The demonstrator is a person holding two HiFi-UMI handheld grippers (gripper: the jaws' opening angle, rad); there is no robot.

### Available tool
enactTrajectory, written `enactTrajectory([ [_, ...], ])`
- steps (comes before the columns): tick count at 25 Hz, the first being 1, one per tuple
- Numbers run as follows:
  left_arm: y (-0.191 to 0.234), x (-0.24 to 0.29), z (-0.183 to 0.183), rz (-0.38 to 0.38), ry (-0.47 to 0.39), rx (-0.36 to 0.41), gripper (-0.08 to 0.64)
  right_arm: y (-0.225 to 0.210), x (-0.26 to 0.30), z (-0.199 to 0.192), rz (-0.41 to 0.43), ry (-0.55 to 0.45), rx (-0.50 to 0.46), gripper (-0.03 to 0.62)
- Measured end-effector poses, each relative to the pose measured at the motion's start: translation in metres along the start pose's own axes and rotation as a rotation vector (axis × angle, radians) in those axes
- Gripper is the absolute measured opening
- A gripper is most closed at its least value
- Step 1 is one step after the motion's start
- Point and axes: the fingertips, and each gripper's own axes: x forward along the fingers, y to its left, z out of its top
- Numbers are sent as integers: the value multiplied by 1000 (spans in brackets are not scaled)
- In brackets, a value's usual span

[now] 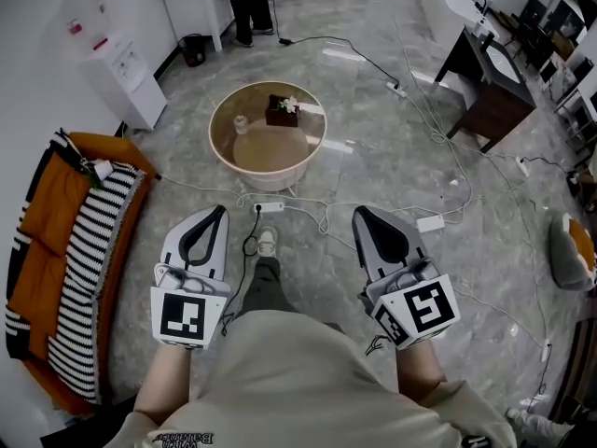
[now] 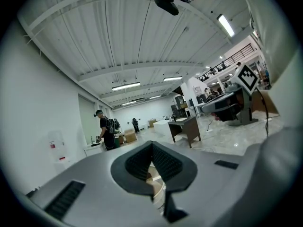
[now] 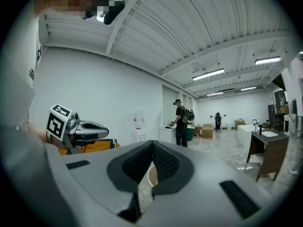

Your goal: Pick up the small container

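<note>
A small pale container [image 1: 241, 124] stands on the left part of a round, low, tan table [image 1: 270, 152], well ahead of me. A dark box with flowers [image 1: 283, 111] sits next to it at the table's far side. My left gripper [image 1: 219, 210] is held low at the left, shut and empty, pointing toward the table. My right gripper [image 1: 360, 211] is level with it at the right, also shut with nothing held. Both are about a stride short of the table. In the left gripper view the gripper [image 2: 152, 144] shows closed tips; the right gripper [image 3: 152, 142] looks the same in its own view.
An orange sofa with a striped blanket [image 1: 70, 250] lies at the left. A power strip [image 1: 270, 207] and cables [image 1: 438, 129] run over the marble floor between me and the table. A water dispenser [image 1: 126, 82], a dark desk [image 1: 490, 91] and a standing person [image 1: 250, 7] are farther off.
</note>
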Motion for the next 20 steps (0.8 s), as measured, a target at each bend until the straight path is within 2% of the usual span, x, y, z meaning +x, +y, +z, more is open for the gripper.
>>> enactTrajectory([
  [11,97,105,-21,-11,46,-29,5,-50,137,1,-22,66,29,-4],
  [20,197,214,-32,-41,78,-56,5,-91,271,24,-39,118,40,-4],
])
